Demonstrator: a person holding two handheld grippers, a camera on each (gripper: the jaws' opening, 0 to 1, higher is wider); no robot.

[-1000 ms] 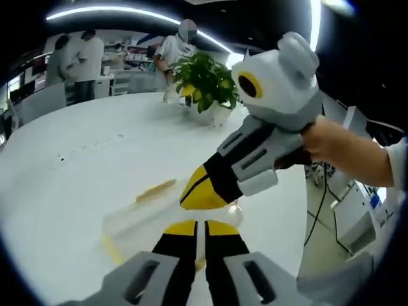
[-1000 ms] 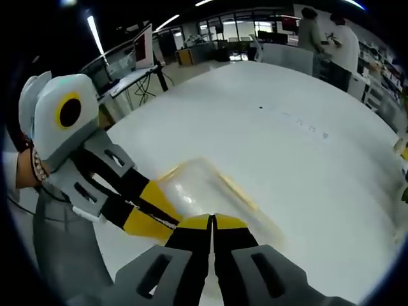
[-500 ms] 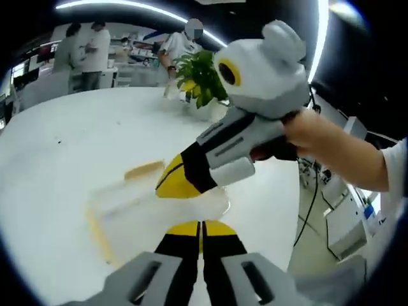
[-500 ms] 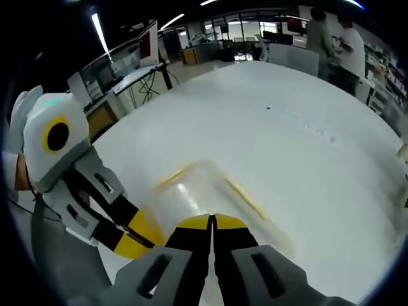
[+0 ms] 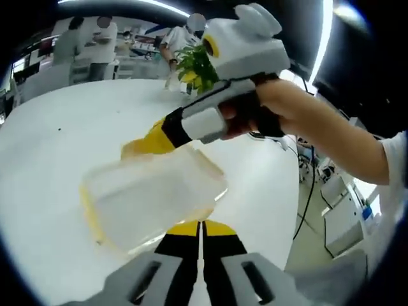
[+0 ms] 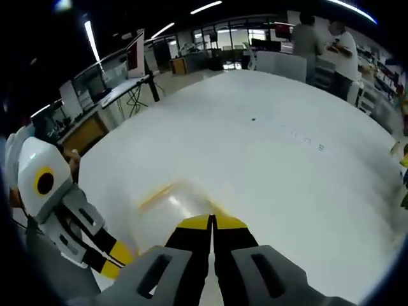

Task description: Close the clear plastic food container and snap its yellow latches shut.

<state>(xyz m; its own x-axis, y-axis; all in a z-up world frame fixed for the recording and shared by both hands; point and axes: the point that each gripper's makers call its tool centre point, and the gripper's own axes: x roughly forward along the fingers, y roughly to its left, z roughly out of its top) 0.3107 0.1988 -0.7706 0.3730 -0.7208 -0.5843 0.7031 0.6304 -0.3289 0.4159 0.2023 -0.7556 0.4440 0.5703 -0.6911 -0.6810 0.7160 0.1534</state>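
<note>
Clear container (image 5: 153,201), potted plant (image 5: 194,64) behind

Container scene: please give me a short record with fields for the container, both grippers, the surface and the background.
container: clear plastic food container, yellow latches along its edges, lid on
left gripper: jaws together, at the container's near edge
right gripper: jaws together, at the container's far side, held by a hand
surface: white table
background: potted plant
</note>
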